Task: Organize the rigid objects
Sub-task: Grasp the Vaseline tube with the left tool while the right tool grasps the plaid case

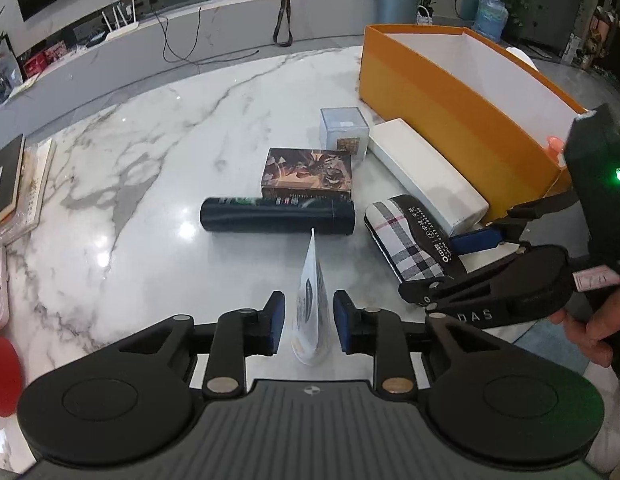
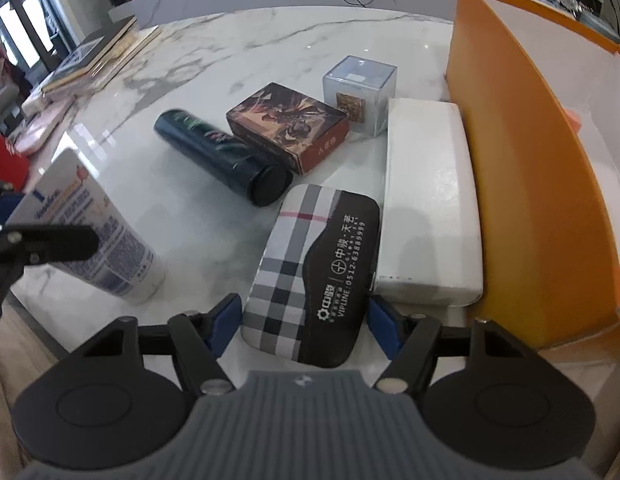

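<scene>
Plaid case [image 2: 310,276] — jaws straddling it.

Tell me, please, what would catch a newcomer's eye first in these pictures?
The orange box stands on the right of the marble table. The plaid case lies between the open fingers of the right hand-held gripper, and the left hand-held gripper straddles a white tube.
</scene>
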`<move>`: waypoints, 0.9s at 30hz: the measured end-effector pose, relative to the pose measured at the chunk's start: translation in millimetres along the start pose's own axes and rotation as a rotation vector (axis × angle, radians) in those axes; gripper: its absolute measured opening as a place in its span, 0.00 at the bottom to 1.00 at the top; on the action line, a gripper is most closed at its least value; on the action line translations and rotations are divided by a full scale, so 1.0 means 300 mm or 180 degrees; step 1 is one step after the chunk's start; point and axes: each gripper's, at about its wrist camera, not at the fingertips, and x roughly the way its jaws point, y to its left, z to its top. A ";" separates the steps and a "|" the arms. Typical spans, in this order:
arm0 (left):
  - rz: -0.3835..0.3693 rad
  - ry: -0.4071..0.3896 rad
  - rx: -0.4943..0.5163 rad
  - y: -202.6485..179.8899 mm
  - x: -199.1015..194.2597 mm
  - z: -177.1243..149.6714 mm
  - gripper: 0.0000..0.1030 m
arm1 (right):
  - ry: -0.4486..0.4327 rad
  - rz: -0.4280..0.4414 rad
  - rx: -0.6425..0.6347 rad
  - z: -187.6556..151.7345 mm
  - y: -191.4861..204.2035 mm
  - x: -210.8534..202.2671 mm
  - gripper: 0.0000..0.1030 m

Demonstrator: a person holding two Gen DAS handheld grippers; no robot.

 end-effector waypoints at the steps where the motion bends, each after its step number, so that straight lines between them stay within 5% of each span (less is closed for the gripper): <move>1: -0.0004 0.0012 0.0005 0.001 0.001 0.000 0.16 | 0.0005 0.0023 -0.0063 -0.004 0.007 -0.003 0.63; 9: -0.0037 0.0048 -0.0025 0.011 -0.019 -0.021 0.15 | 0.0212 0.0247 -0.0442 -0.067 0.067 -0.042 0.64; 27: -0.0051 0.0132 -0.0096 0.019 0.030 -0.025 0.21 | 0.0053 0.0222 -0.0334 -0.025 0.044 0.002 0.72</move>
